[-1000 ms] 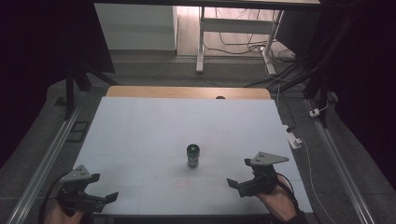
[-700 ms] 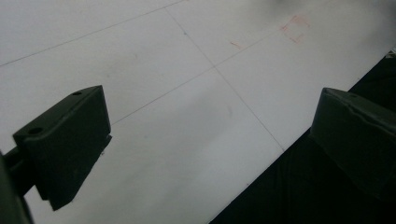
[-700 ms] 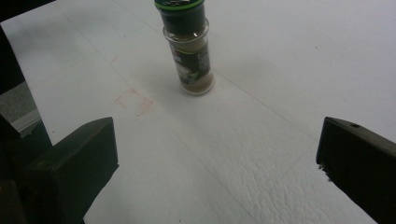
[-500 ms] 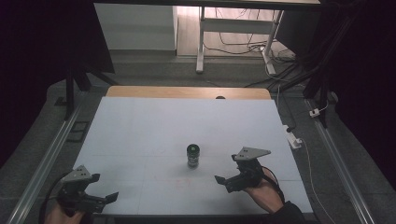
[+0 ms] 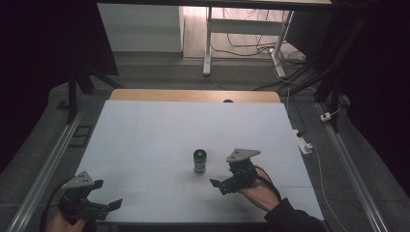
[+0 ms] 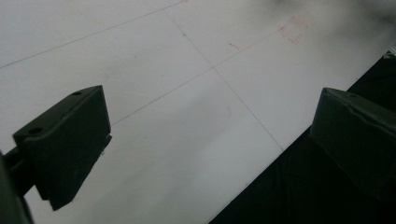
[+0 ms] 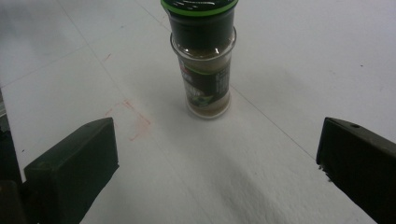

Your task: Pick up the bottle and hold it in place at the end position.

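A small glass spice jar (image 5: 200, 161) with a black, green-rimmed lid stands upright near the middle of the white table (image 5: 159, 130). My right gripper (image 5: 225, 180), held in a person's hand, is just right of and nearer than the jar, open and pointing at it. In the right gripper view the jar (image 7: 203, 60) stands ahead of the wide-apart jaws, untouched, with brownish powder inside. My left gripper (image 5: 107, 194) rests open at the table's near-left corner. In the left gripper view its jaws frame bare tabletop (image 6: 187, 93) and the table's dark edge.
A wooden strip (image 5: 193, 95) runs along the table's far edge. A white power strip (image 5: 303, 143) and cable lie on the grey floor at the right. Metal rails (image 5: 46, 169) flank the table. Faint red marks (image 7: 135, 121) show on the surface beside the jar.
The right gripper has moved left and slightly forward, closing in on the jar. The left gripper and the jar have stayed put.
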`<action>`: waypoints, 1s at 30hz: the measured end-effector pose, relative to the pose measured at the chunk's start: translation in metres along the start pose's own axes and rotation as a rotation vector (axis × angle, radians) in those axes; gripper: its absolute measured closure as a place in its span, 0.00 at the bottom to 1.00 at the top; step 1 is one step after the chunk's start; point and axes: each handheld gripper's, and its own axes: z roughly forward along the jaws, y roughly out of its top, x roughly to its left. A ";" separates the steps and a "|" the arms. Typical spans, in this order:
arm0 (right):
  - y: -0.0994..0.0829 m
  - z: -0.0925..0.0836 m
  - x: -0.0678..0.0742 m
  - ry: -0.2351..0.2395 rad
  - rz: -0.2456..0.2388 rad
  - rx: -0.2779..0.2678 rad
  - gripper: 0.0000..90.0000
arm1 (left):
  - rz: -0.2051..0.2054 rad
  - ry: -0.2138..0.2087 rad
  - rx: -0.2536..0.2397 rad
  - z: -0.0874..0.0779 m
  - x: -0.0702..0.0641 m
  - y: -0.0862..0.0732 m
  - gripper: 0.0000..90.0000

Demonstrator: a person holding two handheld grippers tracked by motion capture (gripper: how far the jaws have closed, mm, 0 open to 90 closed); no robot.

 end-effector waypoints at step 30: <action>0.021 0.068 -0.006 0.063 -0.070 0.056 0.25 | 0.001 -0.006 0.001 0.000 0.001 0.000 0.00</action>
